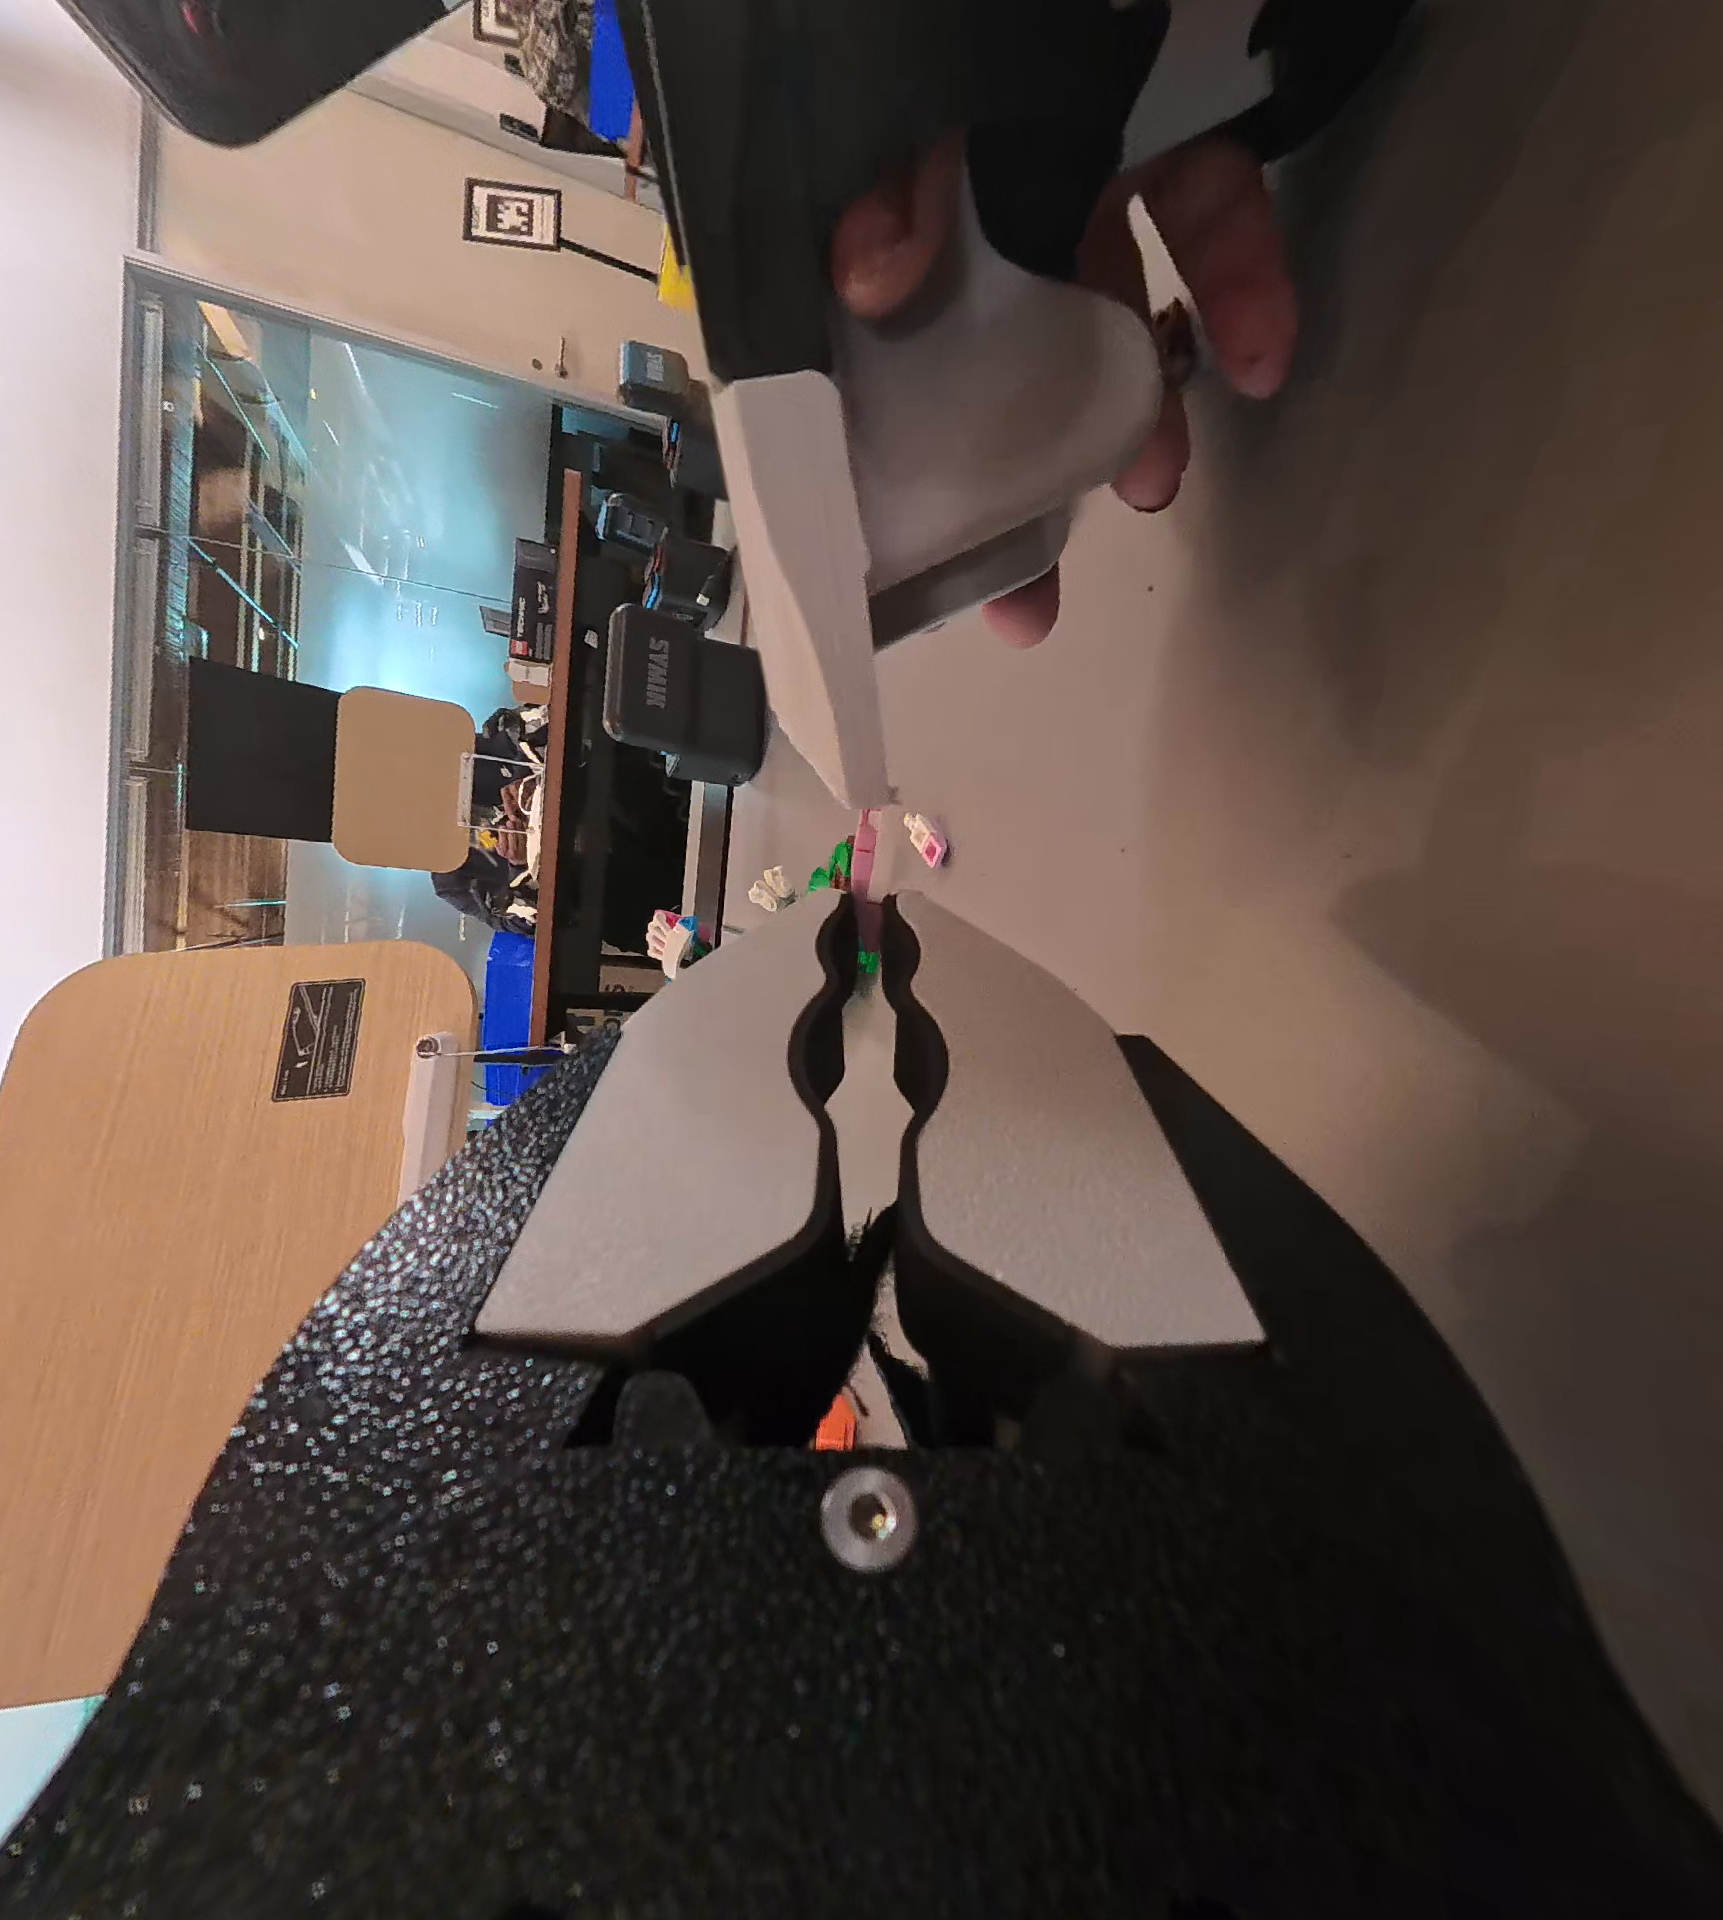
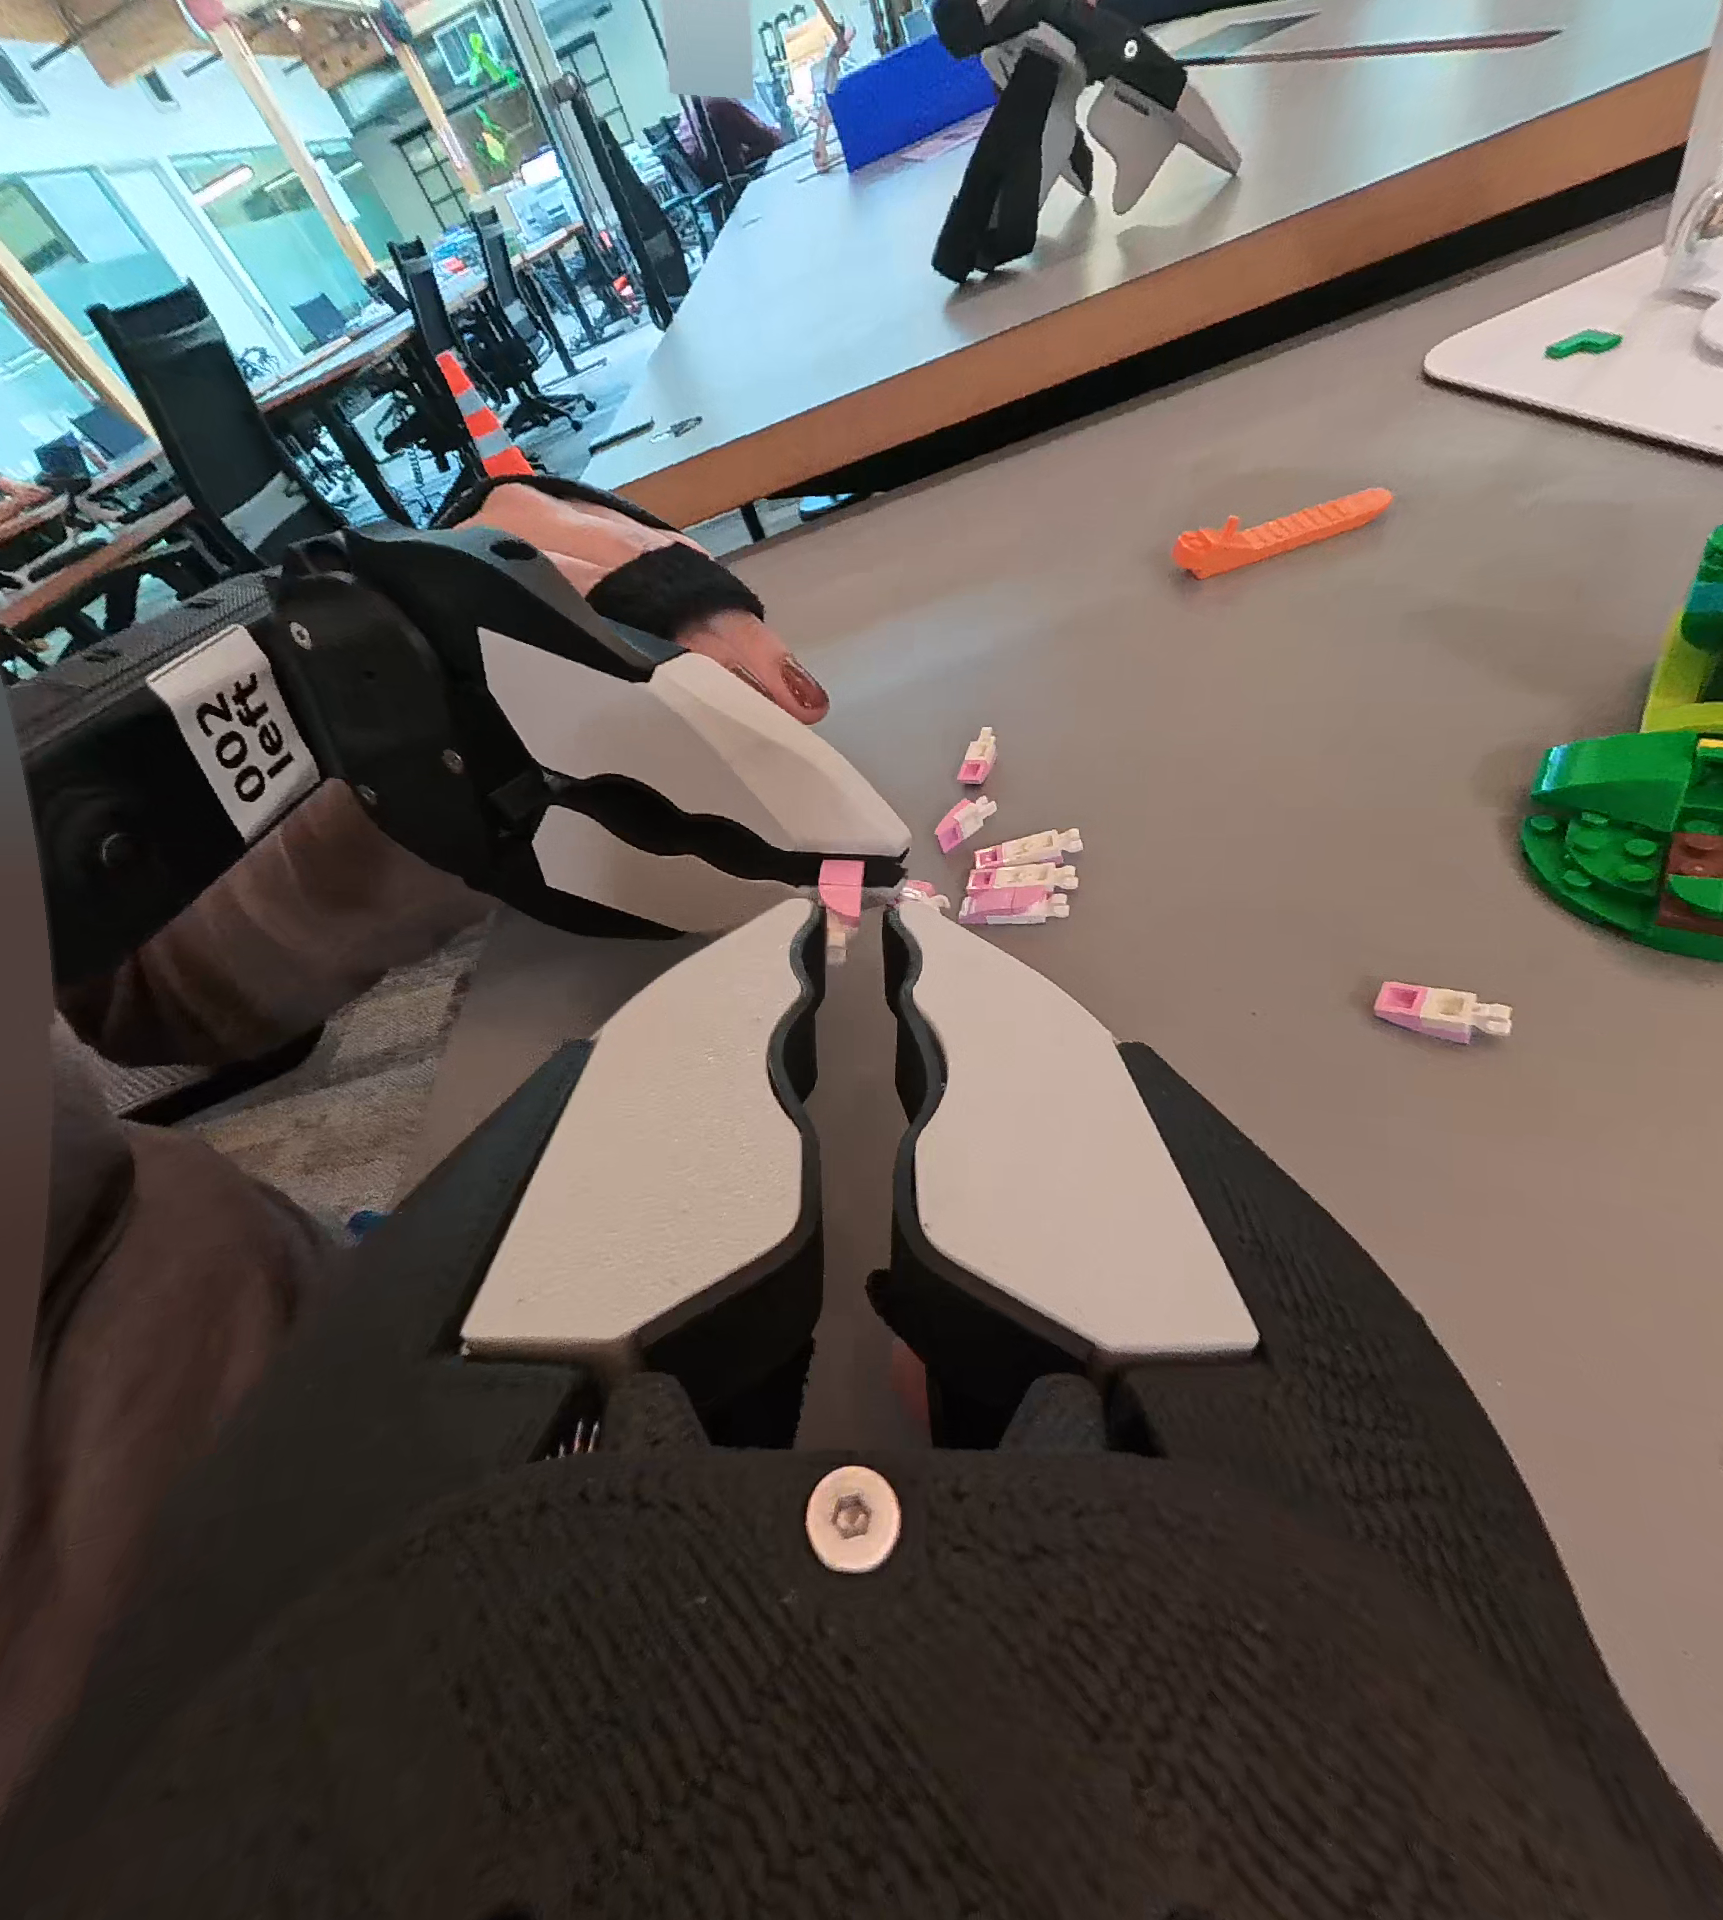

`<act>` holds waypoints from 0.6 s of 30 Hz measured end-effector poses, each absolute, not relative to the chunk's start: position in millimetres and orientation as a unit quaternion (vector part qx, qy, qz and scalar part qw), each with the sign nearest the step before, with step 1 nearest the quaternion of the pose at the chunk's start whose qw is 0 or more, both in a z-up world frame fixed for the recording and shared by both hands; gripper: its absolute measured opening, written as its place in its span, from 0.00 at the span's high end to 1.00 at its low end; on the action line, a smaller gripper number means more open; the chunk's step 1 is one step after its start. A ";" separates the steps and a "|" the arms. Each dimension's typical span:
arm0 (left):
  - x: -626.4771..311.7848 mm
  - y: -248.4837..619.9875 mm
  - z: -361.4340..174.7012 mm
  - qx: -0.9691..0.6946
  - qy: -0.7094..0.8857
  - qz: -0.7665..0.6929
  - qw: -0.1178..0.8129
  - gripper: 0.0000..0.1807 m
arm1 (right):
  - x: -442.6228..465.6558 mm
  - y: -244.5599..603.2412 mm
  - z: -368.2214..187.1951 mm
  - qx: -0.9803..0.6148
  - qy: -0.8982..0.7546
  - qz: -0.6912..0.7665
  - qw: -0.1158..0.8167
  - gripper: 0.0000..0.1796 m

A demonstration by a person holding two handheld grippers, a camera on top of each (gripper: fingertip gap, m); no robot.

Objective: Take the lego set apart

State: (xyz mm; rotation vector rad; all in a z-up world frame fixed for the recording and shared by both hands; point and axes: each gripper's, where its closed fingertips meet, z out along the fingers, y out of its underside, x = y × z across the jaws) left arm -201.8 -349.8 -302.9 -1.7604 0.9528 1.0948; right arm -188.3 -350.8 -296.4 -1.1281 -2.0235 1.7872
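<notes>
Between my two claws, above the grey table (image 2: 1252, 831), sits a small pink lego piece (image 2: 839, 884). My left gripper (image 2: 872, 868), seen from the right wrist view, reaches in from the left with its fingers pressed together on the piece's upper end. My right gripper (image 2: 857, 920) has its fingertips nearly together; the piece's lower end, with a white part on it, lies between them against the left fingertip, but I cannot tell whether the right fingertip touches it. From the left wrist view, the left gripper (image 1: 869, 909) is clamped on the pink lego piece (image 1: 869, 862), and the right gripper (image 1: 872, 800) meets it from above, tip to tip. Just beyond the claws, several loose pink-and-white pieces (image 2: 1018, 878) lie clustered on the table. One further pink-and-white piece (image 2: 1441, 1011) lies apart to the right. Farther right stands the green lego build (image 2: 1688, 831) with a brown plate on its base. An orange brick separator (image 2: 1283, 530) lies well behind the cluster. A white board (image 2: 1584, 395) carries one small green piece (image 2: 1582, 342).
</notes>
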 end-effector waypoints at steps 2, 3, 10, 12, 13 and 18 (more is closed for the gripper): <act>-202.1 -349.7 -302.3 -0.698 0.381 0.442 0.415 0.98 | -188.3 -352.1 -295.7 -0.381 -0.687 0.608 0.111 0.96; -201.8 -349.5 -302.4 -0.697 0.382 0.443 0.414 0.98 | -188.2 -352.6 -295.8 -0.381 -0.688 0.608 0.110 0.97; -202.0 -348.4 -302.3 -0.692 0.386 0.457 0.405 0.98 | -188.3 -352.5 -296.2 -0.378 -0.691 0.605 0.119 0.98; -201.3 -348.2 -301.7 -0.692 0.385 0.456 0.406 0.98 | -188.3 -353.3 -295.4 -0.378 -0.689 0.607 0.118 0.97; -200.3 -347.8 -301.6 -0.691 0.386 0.456 0.408 0.98 | -188.3 -354.0 -295.5 -0.378 -0.689 0.608 0.117 0.96; -199.1 -346.5 -299.6 -0.691 0.380 0.454 0.415 0.98 | -188.2 -356.1 -296.2 -0.368 -0.696 0.602 0.131 0.97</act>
